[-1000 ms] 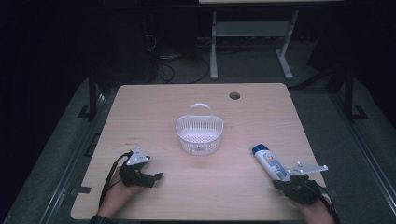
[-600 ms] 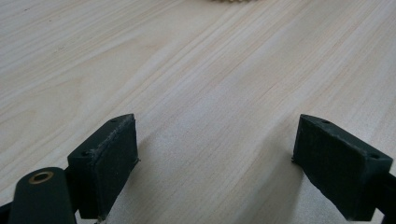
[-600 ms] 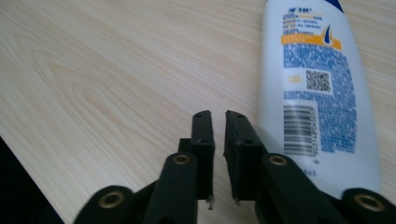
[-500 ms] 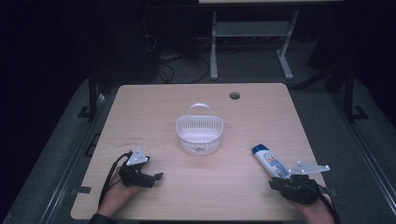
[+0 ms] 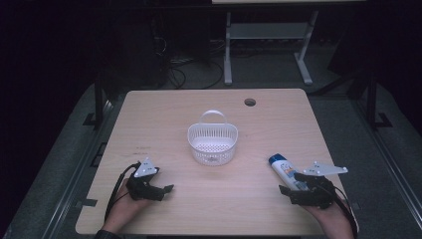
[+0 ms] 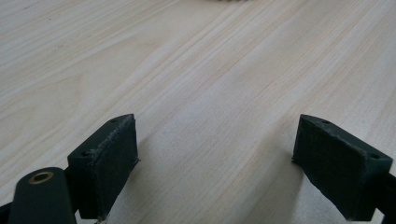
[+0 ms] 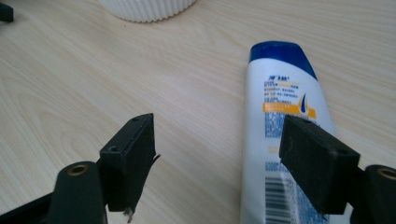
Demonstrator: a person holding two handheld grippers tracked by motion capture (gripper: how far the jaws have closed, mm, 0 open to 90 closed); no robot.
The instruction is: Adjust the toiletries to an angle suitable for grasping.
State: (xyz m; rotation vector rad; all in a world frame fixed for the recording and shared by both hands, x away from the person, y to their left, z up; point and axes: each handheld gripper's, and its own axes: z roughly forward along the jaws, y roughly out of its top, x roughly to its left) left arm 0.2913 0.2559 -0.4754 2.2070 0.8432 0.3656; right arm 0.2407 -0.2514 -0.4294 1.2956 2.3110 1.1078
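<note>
You can read no word for certain: the white bottle (image 7: 285,135) lying on your desk (image 7: 70,84) carries small blue print, an orange band and a barcode at its 6 o'clock end, all too blurred to make out.

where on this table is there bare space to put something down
Most of the table is bare: the far strip behind the basket, the left side, and the near middle between the left gripper and right gripper. Only the near right is crowded, where the bottle lies.
</note>
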